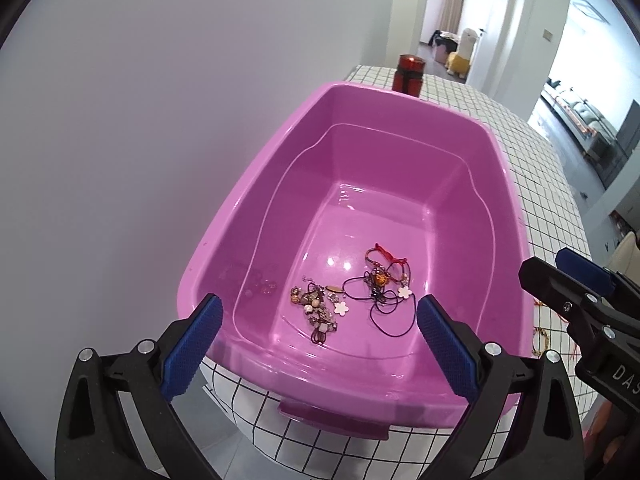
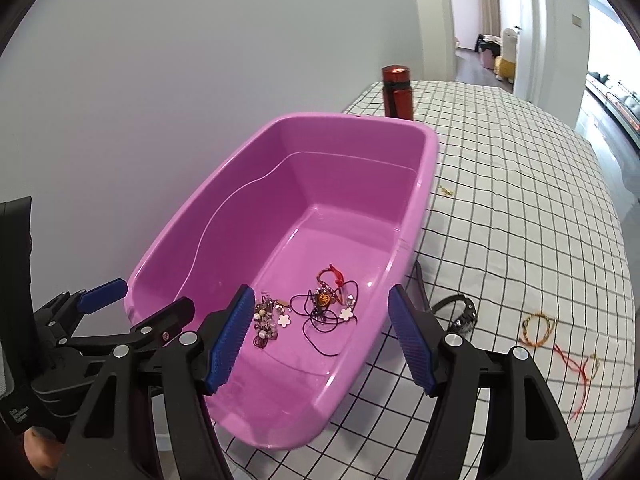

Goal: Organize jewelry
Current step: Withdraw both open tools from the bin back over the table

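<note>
Ahead of the spread, empty left gripper (image 1: 318,344), the pink tub (image 1: 256,184) already holds tangled jewelry (image 1: 352,294). To the right of the equally open, empty right gripper (image 2: 322,336), a woven bracelet (image 2: 538,330), red cord (image 2: 576,372) and black watch (image 2: 460,314) lie on the checked cloth (image 2: 520,184); pinching the bracelet's band squarely should prevent snagging.

Both views are bright and evenly lit; daylight pours in from the window (image 2: 612,80) at the right, blown out to white; small white glints sit on the glossy floor of the pink tub (image 1: 344,260), and the tub tints the pale wall (image 1: 140,120) beside it faintly violet; shadows are soft, one lying on the desk (image 2: 520,208) along the tub's right side; fisheye bending curves the desk's grid lines, black vignette fills the corners; focus is fairly sharp throughout.
</note>
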Demonstrator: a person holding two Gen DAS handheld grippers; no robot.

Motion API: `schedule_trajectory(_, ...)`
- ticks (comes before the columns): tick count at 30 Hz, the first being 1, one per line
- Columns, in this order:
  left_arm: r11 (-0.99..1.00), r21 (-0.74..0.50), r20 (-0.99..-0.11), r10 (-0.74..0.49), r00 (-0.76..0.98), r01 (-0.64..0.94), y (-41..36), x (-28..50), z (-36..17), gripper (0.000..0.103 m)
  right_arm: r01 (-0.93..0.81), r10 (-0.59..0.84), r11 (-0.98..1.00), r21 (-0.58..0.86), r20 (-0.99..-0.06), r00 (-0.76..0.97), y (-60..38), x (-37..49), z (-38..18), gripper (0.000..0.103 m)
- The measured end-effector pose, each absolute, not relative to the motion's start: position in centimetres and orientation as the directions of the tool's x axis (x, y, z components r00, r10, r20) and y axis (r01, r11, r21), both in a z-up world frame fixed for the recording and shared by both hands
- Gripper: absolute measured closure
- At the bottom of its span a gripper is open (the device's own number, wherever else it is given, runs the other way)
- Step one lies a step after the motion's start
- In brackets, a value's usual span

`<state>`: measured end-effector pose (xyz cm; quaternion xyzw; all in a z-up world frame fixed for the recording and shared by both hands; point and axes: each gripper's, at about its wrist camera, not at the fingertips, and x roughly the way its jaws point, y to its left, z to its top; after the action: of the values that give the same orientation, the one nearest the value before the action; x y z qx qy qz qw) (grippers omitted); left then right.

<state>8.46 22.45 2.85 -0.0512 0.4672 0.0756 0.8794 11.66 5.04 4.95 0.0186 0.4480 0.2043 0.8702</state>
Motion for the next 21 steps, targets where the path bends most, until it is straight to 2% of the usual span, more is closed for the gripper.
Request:
schedule_trajectory(9, 0.994, -0.036, -0.816, 0.031, 0.578, -0.105, 19.6, 7.9, 3.5, 0.007, -0.230, 0.324, 0.945, 0.234, -0.768, 0.552, 0.7, 9.1, 5.1, 0.037)
schedule_trajectory(21, 0.999, -0.021, -0.774, 0.016, 0.633, -0.051, 11.3, 5.8, 4.8, 0.007, -0.143, 0.265, 0.964, 0.225, -0.769, 0.582, -9.6, 6.1, 5.1, 0.037)
